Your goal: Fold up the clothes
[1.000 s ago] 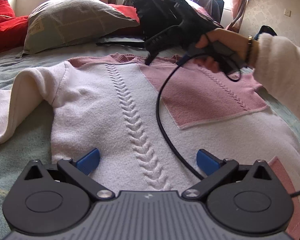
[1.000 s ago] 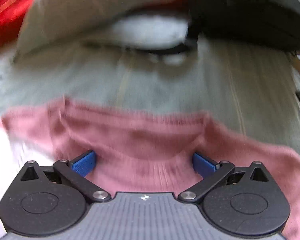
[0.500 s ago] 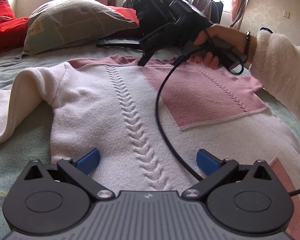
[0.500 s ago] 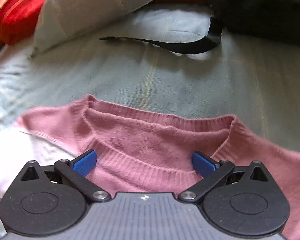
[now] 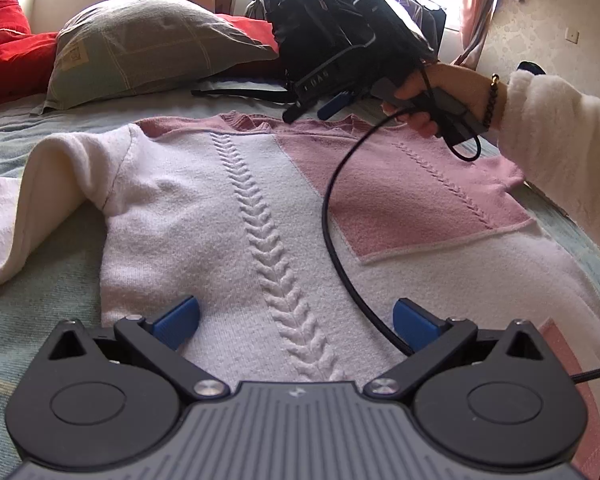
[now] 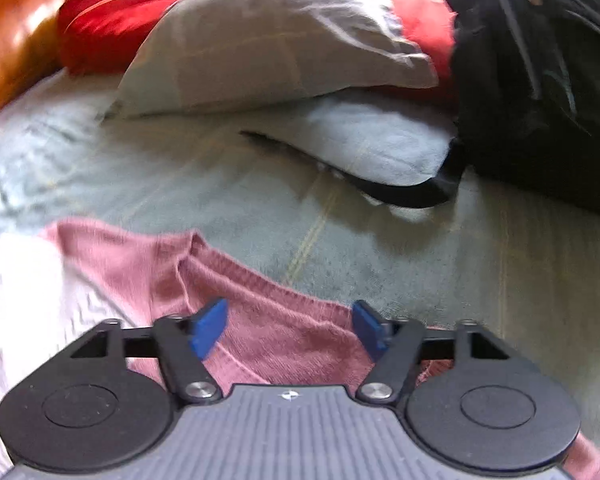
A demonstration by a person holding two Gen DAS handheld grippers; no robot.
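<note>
A white and pink knitted sweater [image 5: 220,208] lies flat, front up, on the bed, its left sleeve [image 5: 24,200] bent over the bedspread. My left gripper [image 5: 296,316] hovers open over the lower white part beside the cable-knit stripe. My right gripper [image 5: 312,110], held by a hand [image 5: 420,92], sits at the pink collar [image 5: 252,122]. In the right wrist view, the right gripper [image 6: 288,324] is still open, its jaws partly drawn together with the pink collar rib [image 6: 284,304] between the blue pads.
A grey-green pillow [image 5: 148,44], red cushions [image 5: 4,44] and a black backpack [image 5: 324,20] with a loose strap [image 6: 380,188] lie beyond the collar. A black cable [image 5: 332,232] trails across the sweater. A white fleecy sleeve [image 5: 560,128] reaches in from the right.
The right gripper has shifted right along the collar and its jaws have narrowed around the pink rib. The left gripper has stayed put and open.
</note>
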